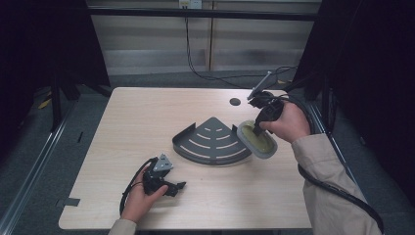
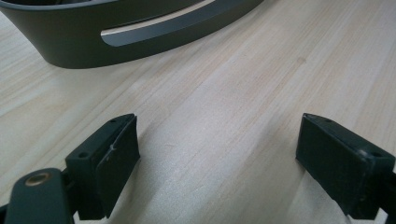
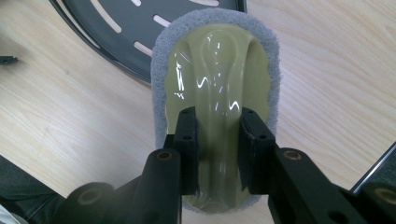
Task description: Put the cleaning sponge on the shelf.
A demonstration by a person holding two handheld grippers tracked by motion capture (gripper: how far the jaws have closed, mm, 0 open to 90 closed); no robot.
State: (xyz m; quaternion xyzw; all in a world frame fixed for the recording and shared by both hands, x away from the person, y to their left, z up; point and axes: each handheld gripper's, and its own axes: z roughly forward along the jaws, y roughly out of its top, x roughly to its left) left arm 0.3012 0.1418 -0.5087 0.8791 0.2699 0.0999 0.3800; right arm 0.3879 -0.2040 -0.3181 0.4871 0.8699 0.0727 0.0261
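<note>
An oval scrubber (image 3: pixel 217 70) with a glossy olive handle and a grey pad rim hangs above the table in my right gripper (image 3: pixel 218 126), whose jaws pinch the raised handle ridge. In the high view the scrubber (image 1: pixel 258 140) is held tilted just past the right edge of a dark grey fan-shaped slotted rack (image 1: pixel 210 142). My left gripper (image 1: pixel 169 185) rests on the table near the front left, pointing toward the rack. Its fingers (image 2: pixel 112 158) stand wide apart with bare wood between them, and the rack's curved wall (image 2: pixel 130 35) lies just ahead.
The wooden table (image 1: pixel 147 117) has a small round hole (image 1: pixel 235 102) at the back right. Black cables trail from both grippers. Dark curtains stand at both sides, and the table's right edge lies close to my right forearm.
</note>
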